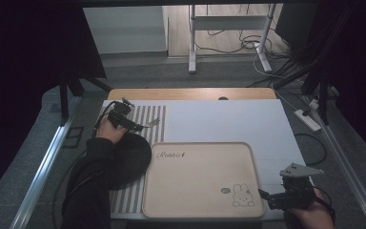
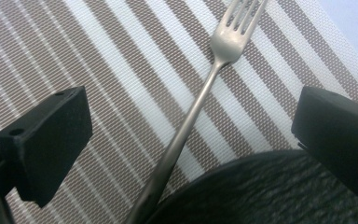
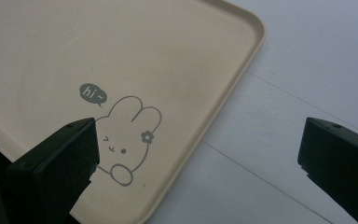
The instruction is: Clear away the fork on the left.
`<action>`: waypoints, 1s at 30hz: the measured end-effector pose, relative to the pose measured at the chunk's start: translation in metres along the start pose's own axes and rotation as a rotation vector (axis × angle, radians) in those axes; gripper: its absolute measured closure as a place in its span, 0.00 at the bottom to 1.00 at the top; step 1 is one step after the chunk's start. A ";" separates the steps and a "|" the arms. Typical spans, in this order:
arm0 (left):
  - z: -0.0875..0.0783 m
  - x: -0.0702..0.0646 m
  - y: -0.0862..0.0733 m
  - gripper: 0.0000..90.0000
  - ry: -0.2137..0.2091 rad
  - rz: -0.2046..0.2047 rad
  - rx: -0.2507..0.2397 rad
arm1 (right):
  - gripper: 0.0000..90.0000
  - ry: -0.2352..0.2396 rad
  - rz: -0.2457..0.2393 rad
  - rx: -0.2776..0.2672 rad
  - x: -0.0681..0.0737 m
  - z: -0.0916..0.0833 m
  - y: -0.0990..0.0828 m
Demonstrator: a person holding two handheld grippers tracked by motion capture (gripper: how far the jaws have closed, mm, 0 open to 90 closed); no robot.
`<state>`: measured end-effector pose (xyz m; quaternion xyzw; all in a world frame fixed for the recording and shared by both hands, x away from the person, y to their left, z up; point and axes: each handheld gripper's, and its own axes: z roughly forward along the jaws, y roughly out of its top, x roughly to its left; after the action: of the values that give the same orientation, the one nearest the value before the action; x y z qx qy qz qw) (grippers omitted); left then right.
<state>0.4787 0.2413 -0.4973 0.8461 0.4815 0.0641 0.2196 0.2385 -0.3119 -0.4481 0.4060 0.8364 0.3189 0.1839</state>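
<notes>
My left gripper (image 2: 191,135) stands wide open over the slim silver metal fork (image 2: 200,98) on the striped woven placemat (image 2: 98,60). The fork looks light, stiff and slippery, so I would pinch mid-handle. My right gripper (image 3: 198,158) hangs wide open, empty.

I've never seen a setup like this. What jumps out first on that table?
Probably the cream tray with a cartoon rabbit printed in its near right corner, by the open right gripper. To the left, a silver fork lies on a striped placemat, its handle resting on the rim of a dark plate, with the open left gripper above it.
</notes>
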 end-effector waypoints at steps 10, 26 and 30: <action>0.020 -0.009 0.014 0.00 0.007 0.035 0.064 | 0.00 0.002 -0.001 0.000 0.000 0.000 0.000; 0.028 -0.003 0.011 0.28 0.039 0.056 0.128 | 0.00 0.002 -0.006 0.002 0.001 0.000 0.000; 0.023 0.000 0.011 0.55 0.037 0.092 0.126 | 0.00 0.003 -0.007 0.001 0.000 0.000 0.000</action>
<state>0.4945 0.2299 -0.5131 0.8781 0.4491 0.0594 0.1537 0.2385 -0.3113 -0.4483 0.4030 0.8382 0.3182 0.1837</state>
